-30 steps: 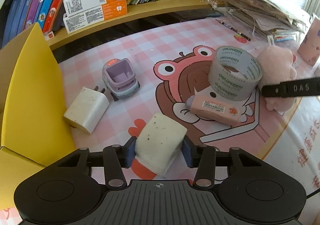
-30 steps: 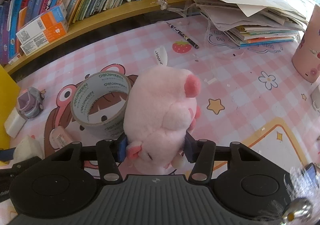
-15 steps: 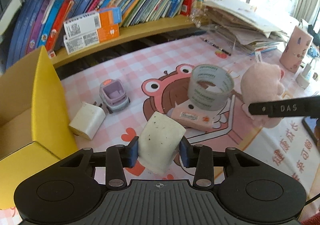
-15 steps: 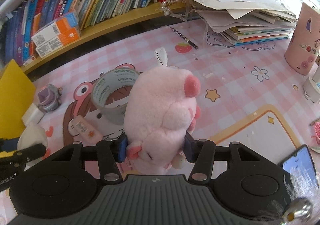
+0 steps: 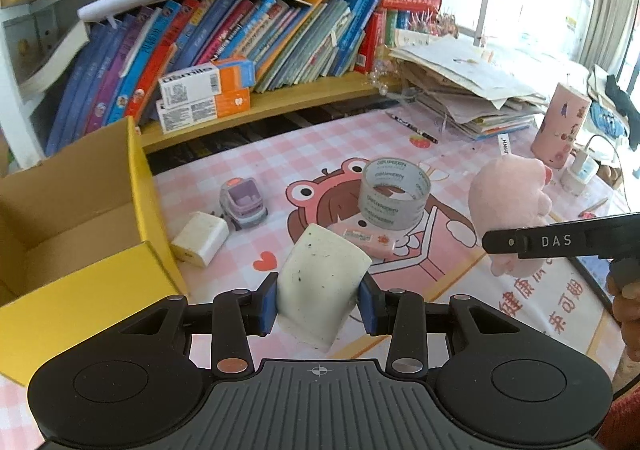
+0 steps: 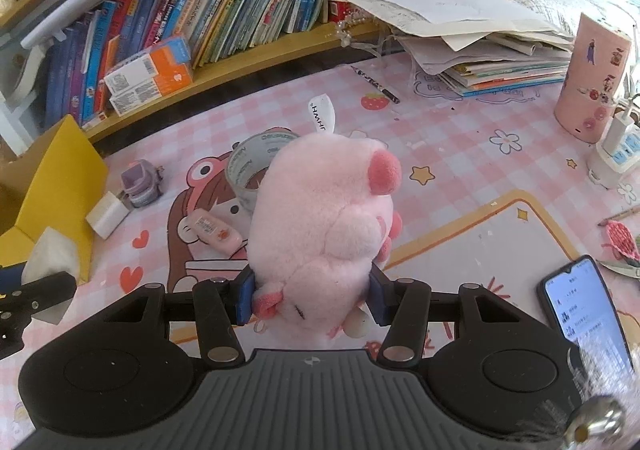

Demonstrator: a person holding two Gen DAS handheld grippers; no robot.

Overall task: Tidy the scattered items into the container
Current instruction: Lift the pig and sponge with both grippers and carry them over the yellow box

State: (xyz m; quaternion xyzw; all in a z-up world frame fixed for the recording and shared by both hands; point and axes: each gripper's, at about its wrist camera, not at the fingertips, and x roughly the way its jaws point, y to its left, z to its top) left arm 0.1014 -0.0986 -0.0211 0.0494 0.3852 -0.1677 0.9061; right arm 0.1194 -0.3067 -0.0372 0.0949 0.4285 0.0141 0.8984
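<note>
My left gripper (image 5: 319,304) is shut on a white speckled sponge block (image 5: 322,282), held above the pink mat. The open yellow cardboard box (image 5: 80,234) stands just to its left. My right gripper (image 6: 311,300) is shut on a pink plush pig (image 6: 320,226), lifted off the table; the pig (image 5: 508,209) also hangs at the right of the left wrist view. On the mat lie a grey tape roll (image 5: 394,193), a pink tube (image 5: 366,240), a purple toy car (image 5: 242,203) and a white charger plug (image 5: 200,238).
A shelf of books (image 5: 240,37) and orange-white cartons (image 5: 204,93) runs along the back. Stacked papers (image 6: 480,33) and a pink cylinder (image 6: 596,77) stand back right. A phone (image 6: 580,310) and a power strip (image 6: 616,157) lie at the right. A hand (image 5: 624,298) holds the right gripper.
Both grippers have risen and drawn back with their loads, so the table items look smaller. The yellow box has come further into the left wrist view, showing its inside.
</note>
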